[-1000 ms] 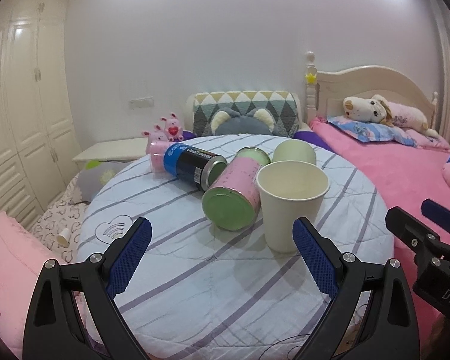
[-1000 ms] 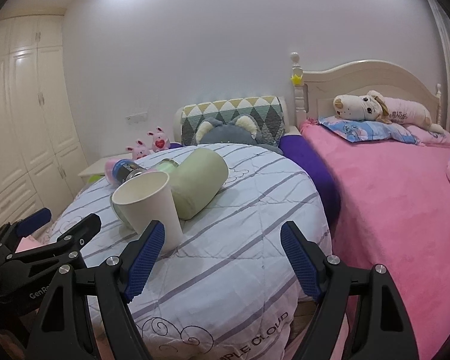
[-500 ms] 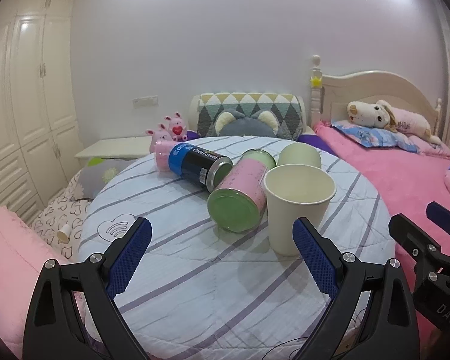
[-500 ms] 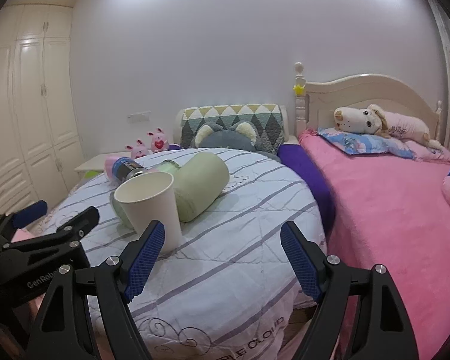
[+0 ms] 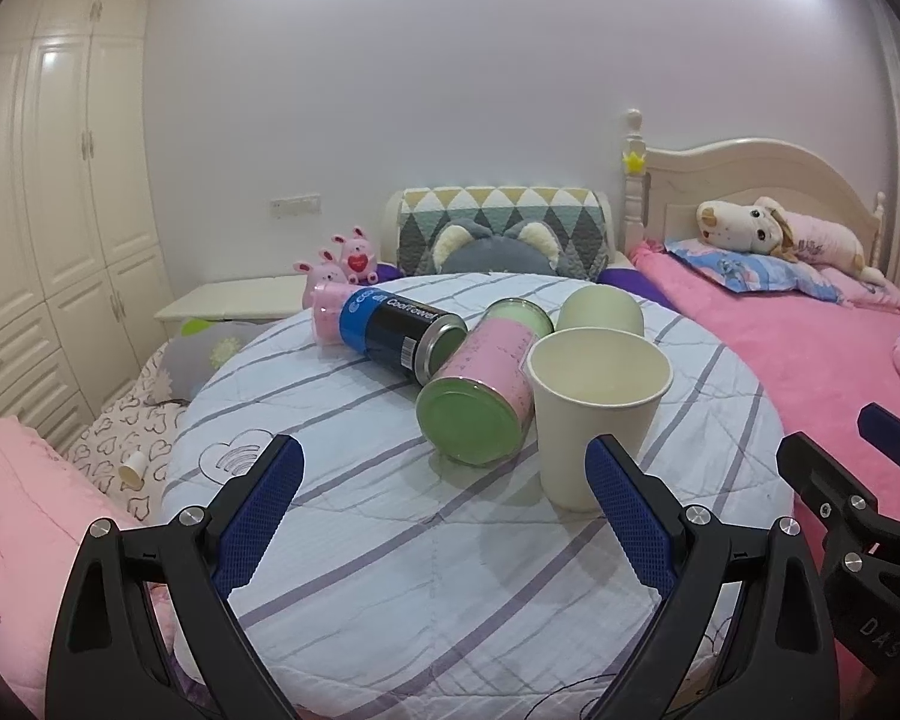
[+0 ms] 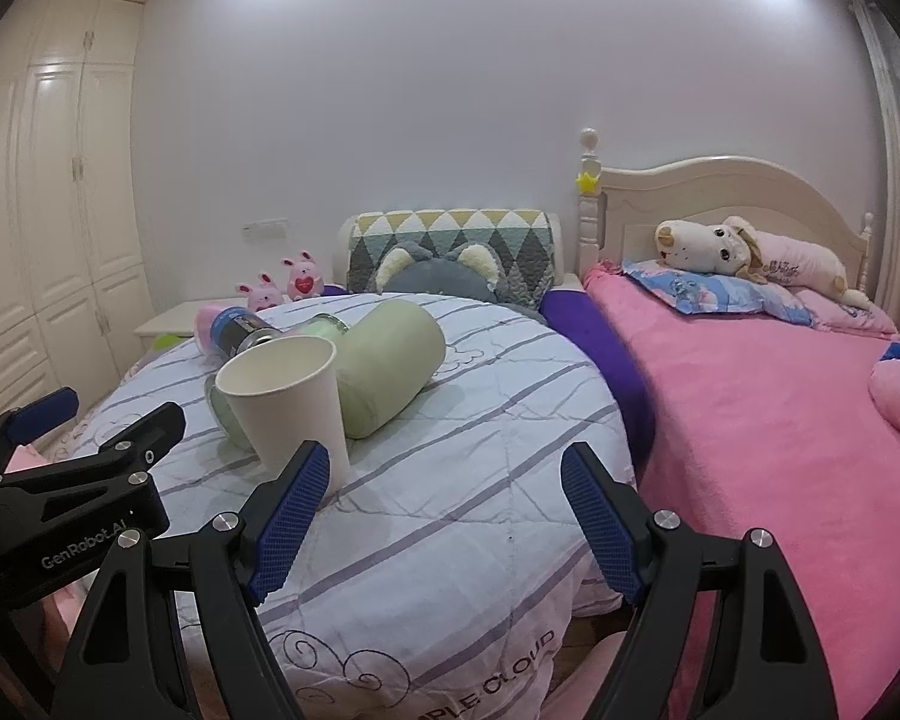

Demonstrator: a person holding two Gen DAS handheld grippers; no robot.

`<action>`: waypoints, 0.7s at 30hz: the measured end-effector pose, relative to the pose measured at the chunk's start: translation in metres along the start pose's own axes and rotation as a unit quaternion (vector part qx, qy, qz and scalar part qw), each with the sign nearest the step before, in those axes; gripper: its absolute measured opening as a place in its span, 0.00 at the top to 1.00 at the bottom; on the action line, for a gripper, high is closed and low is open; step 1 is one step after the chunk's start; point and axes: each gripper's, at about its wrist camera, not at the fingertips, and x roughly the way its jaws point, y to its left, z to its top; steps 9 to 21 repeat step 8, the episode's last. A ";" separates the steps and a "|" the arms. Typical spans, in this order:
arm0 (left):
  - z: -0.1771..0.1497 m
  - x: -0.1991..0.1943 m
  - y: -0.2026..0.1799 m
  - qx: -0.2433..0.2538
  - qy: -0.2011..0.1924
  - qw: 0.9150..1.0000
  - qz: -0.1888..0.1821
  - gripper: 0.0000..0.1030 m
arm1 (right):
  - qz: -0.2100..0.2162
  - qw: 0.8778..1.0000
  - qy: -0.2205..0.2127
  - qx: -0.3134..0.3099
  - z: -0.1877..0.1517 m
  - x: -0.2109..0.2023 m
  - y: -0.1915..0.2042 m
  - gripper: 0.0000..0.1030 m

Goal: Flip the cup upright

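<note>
2 grippers hover at the near edge of a round table covered with a white quilted cloth with purple stripes (image 5: pixel 390 588), and neither one holds anything. We see our left gripper (image 5: pixel 444 510) with its blue-padded jaws spread wide apart, and our right gripper (image 6: pixel 444 510) with its jaws equally wide apart. The cream paper cup (image 5: pixel 597 414) stands upright on the cloth, mouth up, free of both tools; in the left wrist view it sits just behind our right-hand blue pad (image 5: pixel 627 516), and in the right wrist view just behind our left-hand pad (image 6: pixel 288 516). Touching the cup on its left lies a pink can with a green base (image 5: pixel 480 402), tipped on its side. Behind that lies a black and blue canister (image 5: pixel 399 330), also on its side, with a pale pink cylinder (image 5: pixel 327 315) at its far end. 1 pale green cylinder (image 6: pixel 390 357) lies on its side against the cup's far side. Right of the table stretches a pink bed (image 6: pixel 780 420) with a plush dog (image 6: pixel 726 249) on the pillow.
</note>
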 end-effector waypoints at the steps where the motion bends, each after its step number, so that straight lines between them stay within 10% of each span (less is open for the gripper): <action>1: 0.000 0.000 0.000 0.000 0.000 1.000 0.001 0.06 | 0.000 1.000 0.000 -0.001 0.000 0.000 0.000 0.21; 21: 0.000 0.000 0.000 0.001 -0.005 1.000 -0.003 0.06 | -0.001 1.000 0.003 -0.005 -0.001 -0.001 0.003 0.21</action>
